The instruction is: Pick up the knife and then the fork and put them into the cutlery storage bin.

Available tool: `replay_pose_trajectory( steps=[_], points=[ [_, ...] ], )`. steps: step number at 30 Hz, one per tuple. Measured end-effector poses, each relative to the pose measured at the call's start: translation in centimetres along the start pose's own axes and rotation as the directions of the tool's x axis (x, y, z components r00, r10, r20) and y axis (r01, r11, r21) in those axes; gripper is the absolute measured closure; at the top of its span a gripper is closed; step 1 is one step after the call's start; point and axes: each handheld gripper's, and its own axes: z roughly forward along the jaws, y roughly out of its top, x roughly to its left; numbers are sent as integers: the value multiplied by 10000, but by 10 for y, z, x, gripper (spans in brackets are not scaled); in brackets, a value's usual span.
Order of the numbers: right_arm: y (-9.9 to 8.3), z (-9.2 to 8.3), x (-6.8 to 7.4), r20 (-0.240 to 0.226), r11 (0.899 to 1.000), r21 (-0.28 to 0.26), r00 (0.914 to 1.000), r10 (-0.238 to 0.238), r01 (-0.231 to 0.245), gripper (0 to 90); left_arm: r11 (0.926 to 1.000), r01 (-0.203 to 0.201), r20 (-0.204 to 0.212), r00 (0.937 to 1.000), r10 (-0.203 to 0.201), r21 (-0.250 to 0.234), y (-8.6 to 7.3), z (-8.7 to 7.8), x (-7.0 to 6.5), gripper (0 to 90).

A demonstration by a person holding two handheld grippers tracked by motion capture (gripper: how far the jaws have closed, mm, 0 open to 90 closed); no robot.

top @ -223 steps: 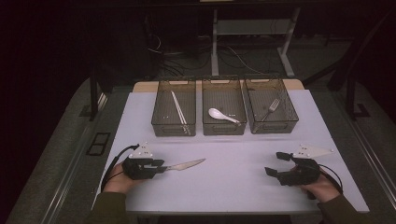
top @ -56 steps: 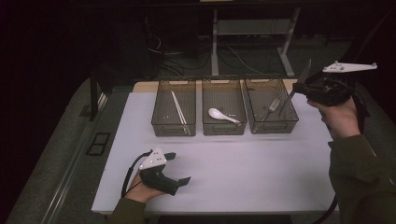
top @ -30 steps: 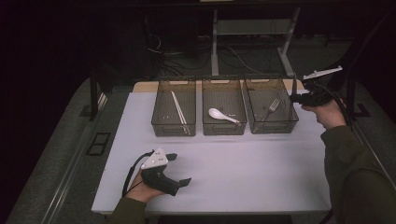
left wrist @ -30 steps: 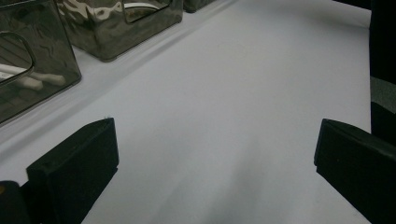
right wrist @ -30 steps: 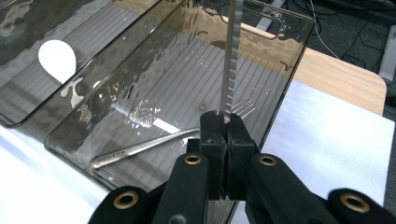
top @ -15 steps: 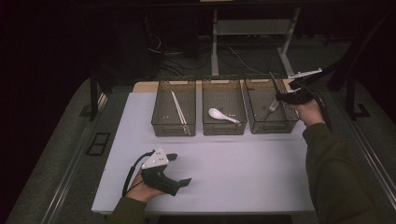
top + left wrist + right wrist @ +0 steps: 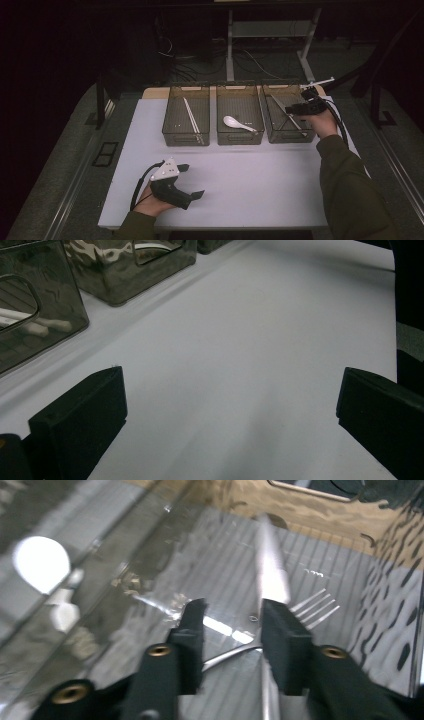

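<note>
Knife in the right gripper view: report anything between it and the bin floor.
The fork lies on the bin floor, its handle crossing under the knife. The right claw has just been opening; its pads do not press the knife.

Dim room, lit table, glare and blur in right gripper view.

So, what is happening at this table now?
A person sorts cutlery into three bins. The right gripper is over the right bin, its jaws just opened, and the knife lies in that bin beside a fork. The white spoon is in the middle bin, the chopsticks in the left bin. The left gripper rests open on the table.
</note>
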Motion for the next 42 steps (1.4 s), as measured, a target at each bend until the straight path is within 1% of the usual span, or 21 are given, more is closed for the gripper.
replay_pose_trajectory(
  steps=[2, 4, 6, 9, 10, 14, 17, 21, 24, 27, 31, 33, 34, 39, 42],
  points=[
    [-4, -9, 2, -275, 9995, -304, 9996, -63, 55, 491, 10000, -14, 11, 10000, 14, 29, 0, 0, 0, 0],
    [-10, -20, 6, -588, 9981, -601, 9981, -167, 132, 445, 10000, -42, 6, 10000, 42, 56, 0, 0, 0, 0],
    [-18, -31, 10, -839, 9948, -974, 9957, -390, 308, 423, 10000, -27, 2, 10000, 27, 49, 0, 0, 0, 0],
    [-32, -46, 17, -1406, 9884, -1493, 9889, -481, 268, 382, 10000, -33, -17, 10000, 33, 79, 0, 0, 0, 0],
    [-36, -50, 20, -1522, 9870, -1580, 9869, -542, 299, 375, 9999, -36, -28, 10000, 36, 101, 0, 0, -1, 0],
    [-52, -65, 36, -1349, 9801, -1770, 9842, -1145, 898, 313, 9999, -40, -82, 10000, 41, 140, 0, 1, -1, 0],
    [-68, -73, 45, -1475, 9743, -1985, 9795, -1370, 1064, 292, 10000, -44, -83, 10000, 45, 87, 0, 1, -2, 0],
    [-90, -82, 55, -1706, 9669, -2354, 9752, -1410, 986, 273, 10000, -29, -95, 10000, 29, 81, 0, 1, -2, 0],
    [-106, -86, 63, -1775, 9654, -2370, 9722, -1529, 1086, 241, 9999, -54, -95, 9999, 55, 86, 0, 1, -2, 0],
    [-123, -87, 70, -1843, 9664, -2288, 9695, -1613, 1173, 204, 10000, -49, -87, 9999, 50, 75, 0, 1, -2, 0],
    [-143, -87, 76, -1933, 9677, -2128, 9650, -1772, 1351, 197, 10000, -59, -92, 9999, 60, 78, 0, 1, -2, 0],
    [-151, -88, 78, -2032, 9662, -2141, 9610, -1875, 1433, 194, 9999, -84, -97, 9999, 85, 108, 0, 0, -2, 0],
    [-154, -89, 78, -2078, 9665, -2143, 9602, -1866, 1415, 194, 9999, -75, -97, 9999, 76, 73, 0, 1, -2, 0],
    [-171, -92, 81, -2155, 9691, -2192, 9631, -1613, 1132, 193, 10000, -43, -91, 9999, 44, 90, 0, 1, -2, 0],
    [-178, -90, 87, -2257, 9690, -2140, 9590, -1717, 1231, 189, 9999, -76, -78, 9999, 78, 141, 0, 1, -2, 0]
  ],
)
